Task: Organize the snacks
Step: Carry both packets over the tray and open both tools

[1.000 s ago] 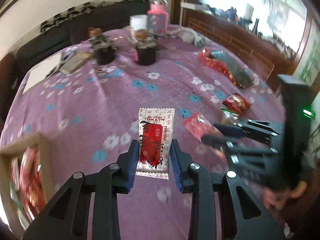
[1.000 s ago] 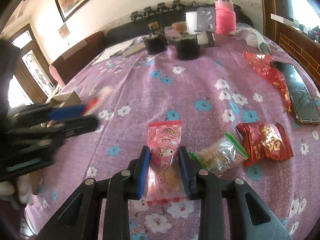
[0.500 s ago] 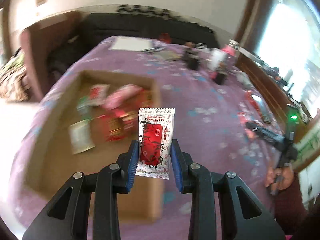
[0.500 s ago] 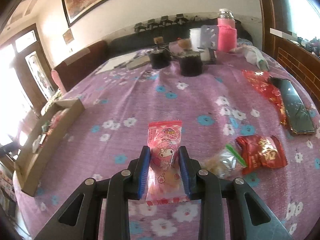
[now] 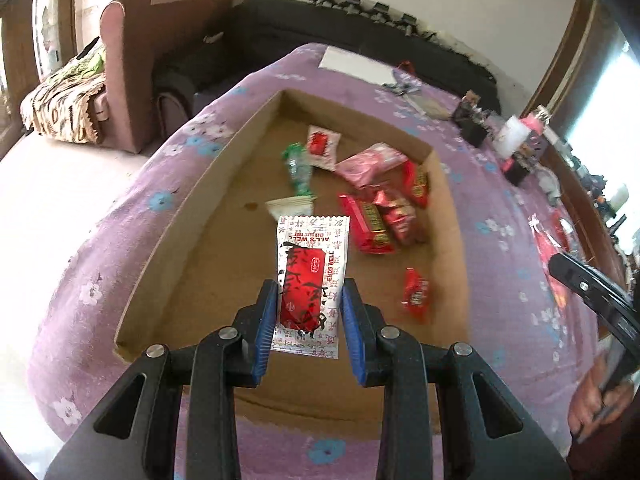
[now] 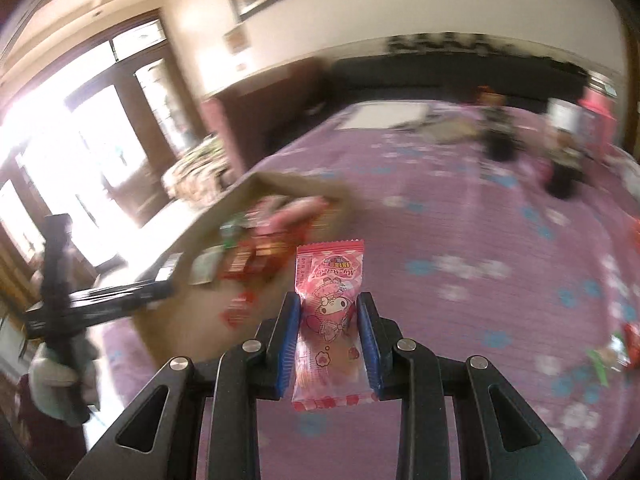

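- My left gripper (image 5: 308, 312) pinches a white-and-red sachet (image 5: 310, 280) by its long edges; its long axis runs straight away from me, lettering upside down.
- It hangs over the near half of the box (image 5: 160, 248).
- Farther in the box lie red, pink and green snacks (image 5: 376, 208).
- My right gripper (image 6: 329, 328) clamps a pink candy pack (image 6: 330, 308), long axis also pointing away, above the purple cloth (image 6: 480, 220).
- Beyond it to the left is the blurred box (image 6: 280, 184).

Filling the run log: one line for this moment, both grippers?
left gripper: shut on red-and-white sachet, over cardboard box | right gripper: shut on pink candy packet, beside box
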`<act>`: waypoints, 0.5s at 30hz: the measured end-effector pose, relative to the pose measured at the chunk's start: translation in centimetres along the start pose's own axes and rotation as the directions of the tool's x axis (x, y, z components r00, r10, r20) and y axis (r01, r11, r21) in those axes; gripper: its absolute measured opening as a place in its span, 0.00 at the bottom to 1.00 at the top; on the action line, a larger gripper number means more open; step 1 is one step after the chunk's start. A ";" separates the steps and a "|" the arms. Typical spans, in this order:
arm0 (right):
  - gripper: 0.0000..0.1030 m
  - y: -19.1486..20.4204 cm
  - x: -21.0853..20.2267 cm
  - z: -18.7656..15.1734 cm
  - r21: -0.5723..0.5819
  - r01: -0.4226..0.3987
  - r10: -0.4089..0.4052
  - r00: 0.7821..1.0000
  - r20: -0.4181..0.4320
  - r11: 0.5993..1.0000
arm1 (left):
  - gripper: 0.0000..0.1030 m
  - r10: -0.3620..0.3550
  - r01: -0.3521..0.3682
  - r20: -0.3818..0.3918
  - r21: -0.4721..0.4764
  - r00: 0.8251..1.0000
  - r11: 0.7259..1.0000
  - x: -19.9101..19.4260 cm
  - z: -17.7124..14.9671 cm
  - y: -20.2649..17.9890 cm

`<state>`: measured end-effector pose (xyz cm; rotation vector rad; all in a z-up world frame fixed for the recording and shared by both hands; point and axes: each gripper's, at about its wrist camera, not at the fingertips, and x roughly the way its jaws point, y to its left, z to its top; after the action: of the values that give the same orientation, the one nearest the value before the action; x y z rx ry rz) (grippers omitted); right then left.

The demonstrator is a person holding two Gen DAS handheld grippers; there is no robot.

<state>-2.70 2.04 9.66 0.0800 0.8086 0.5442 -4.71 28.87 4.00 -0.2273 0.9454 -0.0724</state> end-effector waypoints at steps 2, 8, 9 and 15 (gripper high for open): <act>0.28 2.7 1.7 0.4 -0.039 -0.038 0.036 0.999 -0.032 0.999 | 0.28 0.023 -0.022 -0.025 0.008 0.999 1.000 0.7 0.1 0.3; 0.28 8.0 6.8 0.6 -0.106 -0.097 0.082 0.987 -0.140 0.990 | 0.29 0.082 -0.082 -0.081 0.005 0.993 0.997 2.3 0.6 1.2; 0.28 8.7 7.7 0.5 -0.116 -0.098 0.079 0.985 -0.155 0.988 | 0.29 0.088 -0.088 -0.080 0.001 0.993 0.996 2.3 0.6 1.3; 0.28 10.0 10.4 -0.2 -0.142 -0.082 0.052 0.979 -0.198 0.986 | 0.35 0.050 -0.051 -0.039 -0.015 0.998 0.999 0.4 0.9 1.7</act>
<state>-1.30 15.76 5.34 -0.0859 0.9549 0.6826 -3.79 30.60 3.77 -0.2175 0.9904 -0.0231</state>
